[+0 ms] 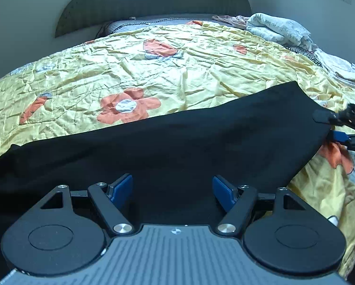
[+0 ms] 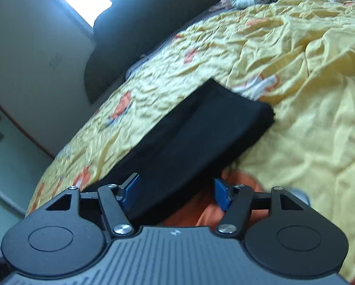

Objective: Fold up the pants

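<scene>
The black pants lie spread in a long band across a yellow flowered bedspread. The left gripper hangs over them with its jaws standing wide apart; its blue pads press on nothing, and the dark cloth fills the whole gap between them and runs out past both fingers. Off to the right of these jaws, at the end of the band, the right gripper shows at the cloth's edge, its two fingers also parted. In the right wrist view that gripper is open with nothing clamped: the pants stretch ahead from its jaws as a folded strip, their near end lying against the left pad and covering the left half of the gap, while the right half shows an orange flower of the bedspread. A heap of pale bedding sits far beyond both sets of jaws, near the headboard.
</scene>
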Motion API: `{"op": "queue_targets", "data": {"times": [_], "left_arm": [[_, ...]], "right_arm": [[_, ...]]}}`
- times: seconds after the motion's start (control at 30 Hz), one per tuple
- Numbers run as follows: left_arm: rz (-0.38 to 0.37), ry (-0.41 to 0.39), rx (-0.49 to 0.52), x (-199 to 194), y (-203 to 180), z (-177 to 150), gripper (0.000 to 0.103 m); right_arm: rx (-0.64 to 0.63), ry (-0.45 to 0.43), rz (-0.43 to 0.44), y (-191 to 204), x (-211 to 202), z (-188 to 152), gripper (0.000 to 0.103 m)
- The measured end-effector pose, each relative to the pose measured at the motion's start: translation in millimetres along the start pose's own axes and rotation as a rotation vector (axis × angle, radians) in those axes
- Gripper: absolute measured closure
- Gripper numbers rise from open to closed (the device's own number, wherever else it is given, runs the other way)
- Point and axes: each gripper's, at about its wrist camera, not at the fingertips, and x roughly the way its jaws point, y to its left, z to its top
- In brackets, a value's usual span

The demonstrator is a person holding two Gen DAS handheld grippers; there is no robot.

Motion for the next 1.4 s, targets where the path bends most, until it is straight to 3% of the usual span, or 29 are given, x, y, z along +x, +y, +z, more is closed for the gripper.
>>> {"op": "queue_targets", "data": {"times": [0.1, 0.17, 0.23, 0.33, 0.43, 0.53, 0.67, 0.8, 0.93, 1.13, 1.3, 1.4], "left_arm": [[-0.009, 0.007, -0.013, 0, -1, 2, 0.026], [-0.008, 0.005, -0.012, 0, -2, 3, 0.026], [0.000, -0.003, -0.009, -1, -3, 5, 0.026], [-0.016, -0.015, -0.035, -1, 0, 10, 0.026], [-0.089, 0.011, -0.130, 4, 12, 19, 0.023], [-0.201, 0.058, -0.297, 15, 30, 25, 0.023], [-0.422, 0.107, -0.555, 35, 52, 28, 0.023], [-0.598, 0.127, -0.732, 50, 56, 29, 0.022], [-0.740, 0.146, -0.848, 66, 49, 32, 0.020], [-0.800, 0.155, -0.963, 86, 42, 37, 0.020], [-0.800, 0.186, -1.027, 101, 51, 34, 0.021], [-0.790, 0.214, -1.045, 108, 55, 32, 0.037]], "right_arm": [[0.050, -0.076, -0.017, -10, 9, 9, 0.040], [0.097, -0.116, -0.014, -18, 16, 15, 0.050], [0.152, -0.135, -0.024, -27, 23, 22, 0.075], [0.222, -0.139, -0.025, -40, 34, 30, 0.094], [0.146, -0.150, -0.055, -33, 35, 36, 0.095], [-0.101, -0.183, -0.119, 4, 30, 36, 0.095], [-0.439, -0.197, -0.184, 55, 35, 26, 0.095], [-0.726, -0.181, -0.216, 98, 44, -2, 0.095], [-0.957, -0.170, -0.175, 135, 41, -43, 0.095], [-1.066, -0.144, -0.091, 162, 38, -77, 0.095], [-1.080, -0.124, -0.051, 167, 34, -89, 0.095], [-1.088, -0.115, -0.045, 169, 35, -94, 0.095]]}}
